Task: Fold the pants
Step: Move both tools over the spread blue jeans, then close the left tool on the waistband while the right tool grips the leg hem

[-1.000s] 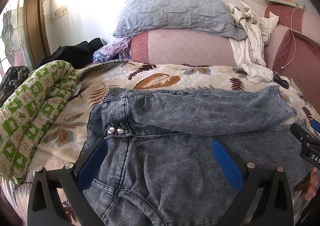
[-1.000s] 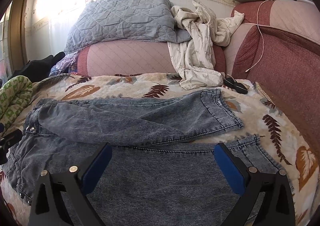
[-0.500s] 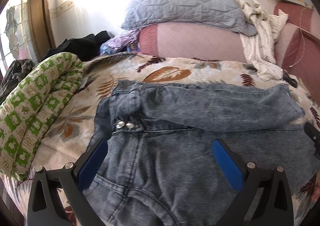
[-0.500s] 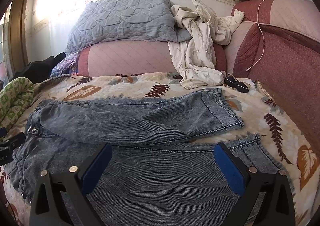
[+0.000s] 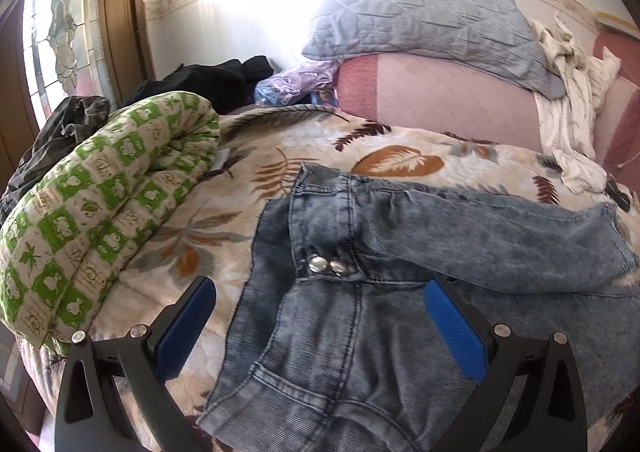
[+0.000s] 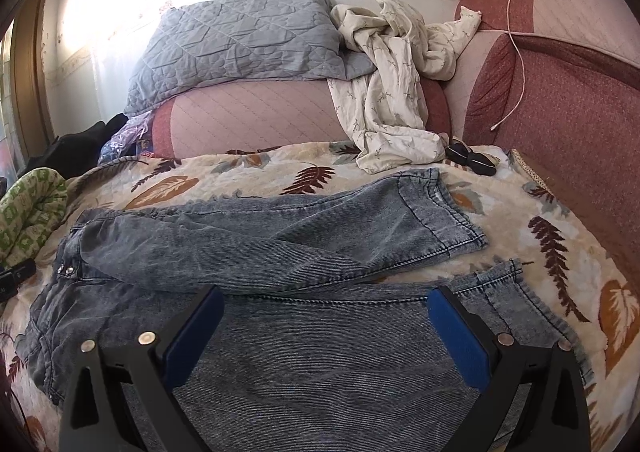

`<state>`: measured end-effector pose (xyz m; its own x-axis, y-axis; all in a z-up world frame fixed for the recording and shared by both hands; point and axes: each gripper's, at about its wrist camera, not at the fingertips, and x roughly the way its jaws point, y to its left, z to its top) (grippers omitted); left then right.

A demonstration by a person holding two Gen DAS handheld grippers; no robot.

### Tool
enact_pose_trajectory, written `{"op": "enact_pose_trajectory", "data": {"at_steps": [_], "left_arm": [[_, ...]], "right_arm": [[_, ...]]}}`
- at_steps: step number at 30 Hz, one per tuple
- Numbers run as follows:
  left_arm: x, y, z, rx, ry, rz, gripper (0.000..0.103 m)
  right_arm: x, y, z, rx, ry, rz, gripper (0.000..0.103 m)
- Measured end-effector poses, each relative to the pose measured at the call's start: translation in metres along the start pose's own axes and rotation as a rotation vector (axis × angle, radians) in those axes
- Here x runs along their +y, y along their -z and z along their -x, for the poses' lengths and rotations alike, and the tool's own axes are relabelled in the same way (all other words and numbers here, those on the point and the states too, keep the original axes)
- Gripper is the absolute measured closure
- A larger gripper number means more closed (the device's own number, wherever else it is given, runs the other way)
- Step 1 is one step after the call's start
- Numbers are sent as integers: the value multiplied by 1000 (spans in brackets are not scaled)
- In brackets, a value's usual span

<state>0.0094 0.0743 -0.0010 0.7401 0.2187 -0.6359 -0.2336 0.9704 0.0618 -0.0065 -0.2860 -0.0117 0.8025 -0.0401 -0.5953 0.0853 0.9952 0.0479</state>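
Left gripper [image 5: 320, 328] hangs over the waist end of the pants [image 5: 360, 332], jaws spread wide w/ nothing between them; blue pads [image 5: 186, 328] not touching denim as far as can be seen. Waistband w/ 2 metal snaps [image 5: 327, 265] sits just past the fingertips, between the 2 fingers. Left finger is out over the leaf-print blanket [image 5: 200, 236], beside the pants' waist edge; right finger is over the denim.

Right gripper [image 6: 324, 336] hovers over the near leg of the pants [image 6: 304, 364], jaws also wide apart, empty, clamping nothing. Pants lie flat on the blanket [image 6: 520, 252]: waist toward the green-print quilt roll [image 6: 28, 208], cuffs away from it. Far leg is angled across and overlaps the near leg; its cuff [image 6: 444, 212] lies beyond the right gripper's tips, away from the quilt roll. Near leg's cuff [image 6: 532, 300] is just outside the right finger.

In the left view the quilt roll [image 5: 88, 212] lies along the blanket edge, apart from the pants. Grey pillow [image 6: 240, 44] & crumpled white garment [image 6: 392, 84] are piled behind the pants, against pink cushions.

Hard to tell: lower edge of the pants is cut off by both grippers' frames; whether either pad grazes the cloth is unclear. A dark bit at the quilt-roll side of the right view, prob. the left gripper [image 6: 16, 276], is mostly cut off.
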Motion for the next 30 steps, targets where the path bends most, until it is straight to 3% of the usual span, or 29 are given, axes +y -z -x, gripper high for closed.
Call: {"op": "enact_pose_trajectory", "data": {"at_steps": [12, 21, 30], "left_arm": [[-1, -1, -5, 26, 6, -3, 0], [-1, -24, -34, 107, 33, -17, 0], [16, -82, -114, 190, -5, 21, 0]], "right_arm": [[-2, -1, -1, 5, 2, -3, 0], [-37, -28, -13, -9, 89, 19, 0], [-102, -102, -103, 50, 197, -26, 0]]}}
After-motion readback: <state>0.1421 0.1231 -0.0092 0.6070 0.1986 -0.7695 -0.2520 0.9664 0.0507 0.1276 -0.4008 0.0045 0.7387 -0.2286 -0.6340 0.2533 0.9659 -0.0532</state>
